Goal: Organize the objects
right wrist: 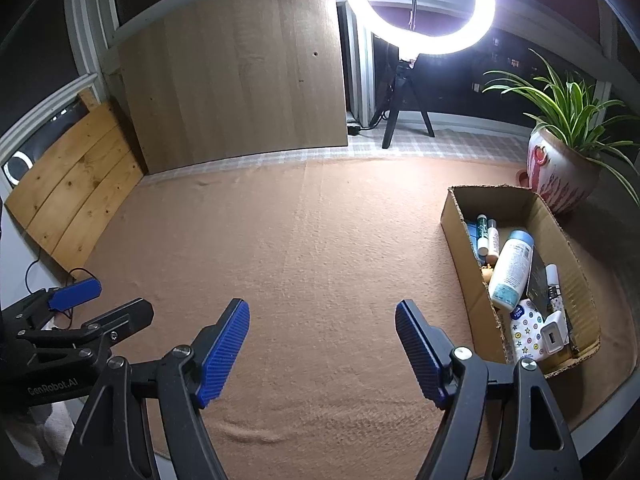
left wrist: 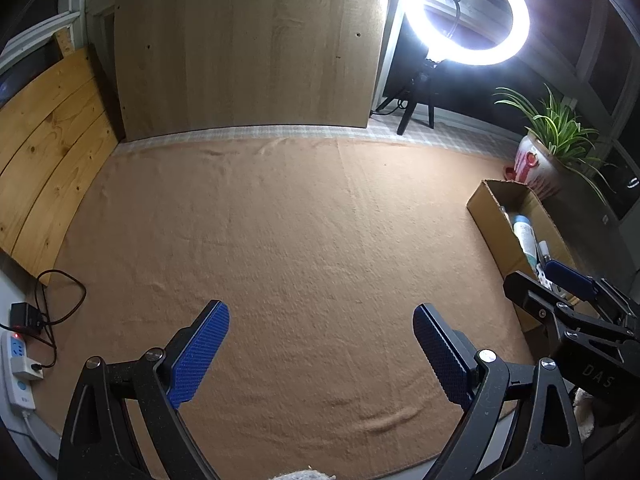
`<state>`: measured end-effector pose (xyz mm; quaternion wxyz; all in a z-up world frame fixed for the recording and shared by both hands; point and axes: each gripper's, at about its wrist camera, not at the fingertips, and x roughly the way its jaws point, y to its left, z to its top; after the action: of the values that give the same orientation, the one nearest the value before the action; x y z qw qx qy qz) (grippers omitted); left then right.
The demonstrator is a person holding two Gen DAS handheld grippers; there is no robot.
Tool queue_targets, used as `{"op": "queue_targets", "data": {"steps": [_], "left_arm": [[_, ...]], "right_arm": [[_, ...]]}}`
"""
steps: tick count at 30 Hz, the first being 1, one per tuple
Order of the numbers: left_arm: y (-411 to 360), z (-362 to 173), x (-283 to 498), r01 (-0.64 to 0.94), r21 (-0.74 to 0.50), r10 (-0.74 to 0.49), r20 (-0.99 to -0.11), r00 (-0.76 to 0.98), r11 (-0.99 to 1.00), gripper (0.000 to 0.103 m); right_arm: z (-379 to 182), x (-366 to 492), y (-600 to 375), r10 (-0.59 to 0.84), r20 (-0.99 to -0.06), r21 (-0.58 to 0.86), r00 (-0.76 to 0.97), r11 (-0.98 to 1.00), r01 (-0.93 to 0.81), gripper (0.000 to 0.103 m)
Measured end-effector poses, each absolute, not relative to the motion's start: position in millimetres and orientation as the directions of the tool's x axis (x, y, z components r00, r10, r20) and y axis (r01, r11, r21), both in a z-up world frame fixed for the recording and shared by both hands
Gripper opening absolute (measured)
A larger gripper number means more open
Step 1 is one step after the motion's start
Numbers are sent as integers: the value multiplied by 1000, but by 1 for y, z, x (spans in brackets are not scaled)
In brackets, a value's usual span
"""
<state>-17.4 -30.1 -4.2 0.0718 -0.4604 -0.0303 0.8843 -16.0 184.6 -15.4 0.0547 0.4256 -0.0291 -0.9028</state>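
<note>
An open cardboard box stands on the right of a tan cloth. Inside lie a white bottle with a blue cap, slim tubes, a patterned pouch, a white charger and other small items. In the left wrist view the box shows at the right edge. My right gripper hangs open over bare cloth, left of the box, nothing between its blue pads. My left gripper is open and empty too, over the cloth's middle. Each gripper shows at the side of the other's view.
A lit ring lamp on a tripod and a leaning wooden board stand at the back. A potted plant sits behind the box. Pine planks lean at the left, with a power strip and cables below them.
</note>
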Motion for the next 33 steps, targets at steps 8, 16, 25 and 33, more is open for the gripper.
{"op": "queue_targets", "data": {"steps": [8,16,25,33], "left_arm": [[-35,-8,-21,-89,-123,152,-814,-560,-988,95],[-39,-11,-21,-83,-121,147,-818,-556,-989,95],[-43,-13,-18,-74,-124,144,-821,-552,-990,95],[-43,-13,-16,-80,-122,146,-821,-552,-989,95]], "right_arm": [[-17,-19,185,-111,-769,92,-630,-994,63,72],[-18,-19,183,-107,-771,90,-628,-994,59,72],[-19,-17,183,-94,-772,81,-629,-996,48,72],[-19,-16,186,-92,-772,83,-629,-996,44,72]]}}
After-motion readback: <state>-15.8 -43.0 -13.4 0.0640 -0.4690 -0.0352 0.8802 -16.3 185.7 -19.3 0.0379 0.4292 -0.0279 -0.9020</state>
